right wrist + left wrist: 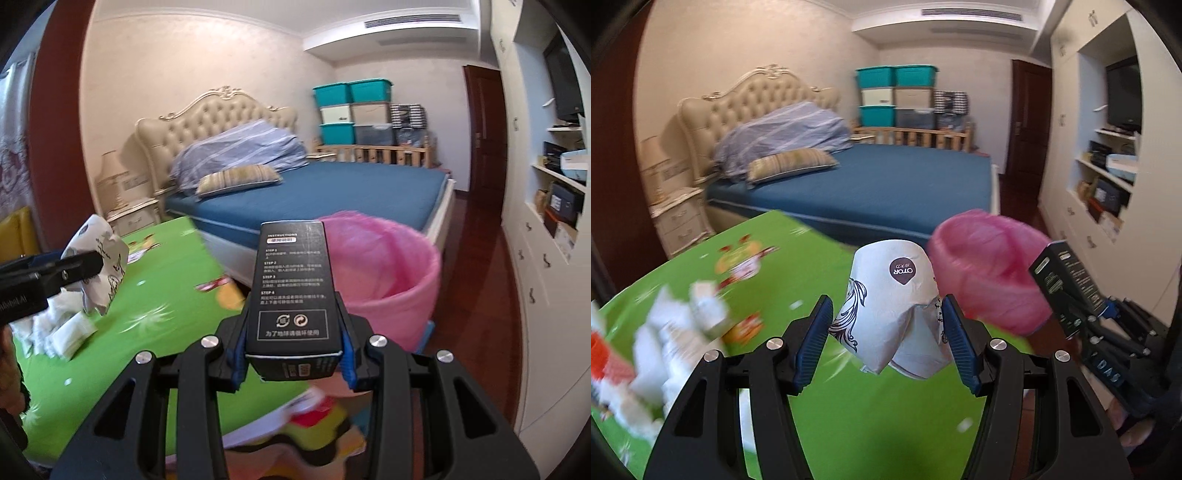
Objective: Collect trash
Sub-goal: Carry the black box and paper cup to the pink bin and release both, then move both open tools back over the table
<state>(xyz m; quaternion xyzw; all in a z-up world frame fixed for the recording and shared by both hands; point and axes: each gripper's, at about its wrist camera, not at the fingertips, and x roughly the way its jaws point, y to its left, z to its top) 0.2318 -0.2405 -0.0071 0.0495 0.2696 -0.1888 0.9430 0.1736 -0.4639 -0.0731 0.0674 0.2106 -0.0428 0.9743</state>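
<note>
My left gripper (886, 339) is shut on a crushed white paper cup (892, 306) with dark print, held above the green table (864, 413). The cup also shows in the right wrist view (101, 258). My right gripper (291, 350) is shut on a black box (291, 291) with white printed instructions, held beyond the table's edge, short of the pink-lined trash bin (391, 269). The box (1065, 284) and bin (986, 273) also show at the right of the left wrist view.
Crumpled white tissues (668, 339) and a red-and-white item (605, 358) lie on the green table at the left. A blue bed (332, 192) stands behind the bin. White cabinets (543, 236) line the right. A wooden floor (480, 288) runs between them.
</note>
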